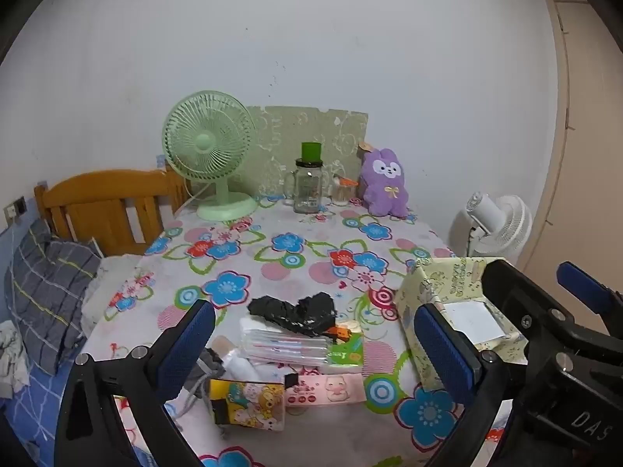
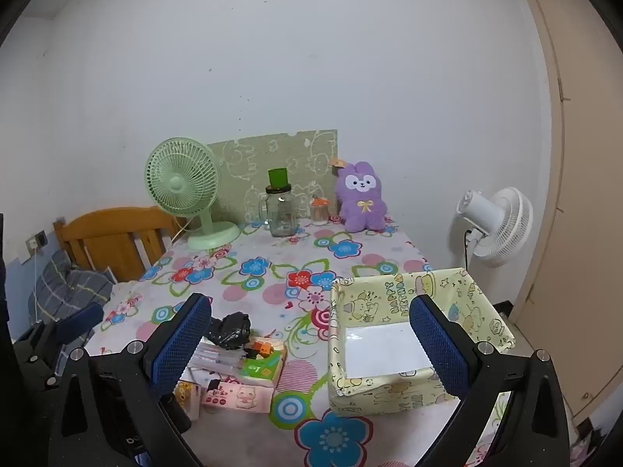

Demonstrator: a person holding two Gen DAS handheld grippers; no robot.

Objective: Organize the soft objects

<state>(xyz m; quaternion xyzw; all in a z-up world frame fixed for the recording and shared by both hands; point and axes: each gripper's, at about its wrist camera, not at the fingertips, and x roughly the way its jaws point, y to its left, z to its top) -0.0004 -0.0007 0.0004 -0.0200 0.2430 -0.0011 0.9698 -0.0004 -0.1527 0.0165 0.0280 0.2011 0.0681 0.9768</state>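
Both grippers hovering above the near edge of the flowered tabletop [image 1: 296, 257], tilted slightly down, nothing touched. Left gripper [image 1: 315, 330] jaws wide apart, empty; pile of soft things framed between them. Right gripper [image 2: 311, 338] likewise spread wide, empty, its right finger in front of the box.

Pile at near-centre: crumpled black bag [image 1: 294, 313] on top of a clear tissue pack [image 1: 280, 344], green packet [image 1: 346, 350] beside it, pink pouch [image 1: 325, 389] and yellow cartoon pouch [image 1: 247, 401] nearest the camera, a grey drawstring cloth [image 1: 202, 369] partly hidden behind the left finger. All loosely overlapping, touching one another.

Yellow paper-wrapped box [image 2: 409, 295] to the right of the pile, just beside it, open top, white floor bare. Seemingly the destination, though not certain.

Far edge: green fan [image 1: 212, 151], glass jar [image 1: 307, 186], purple plush rabbit [image 1: 383, 183] propped near the wall. Rabbit soft too; well apart from the pile.

Step in hand, by judgement: start of the sort, approach before first pick. No item yet in the box.

Next move calls for: lowering one gripper onto a single top item, black bag likeliest, closing on a fold without dragging the packs beneath, then carrying right over the box wall.
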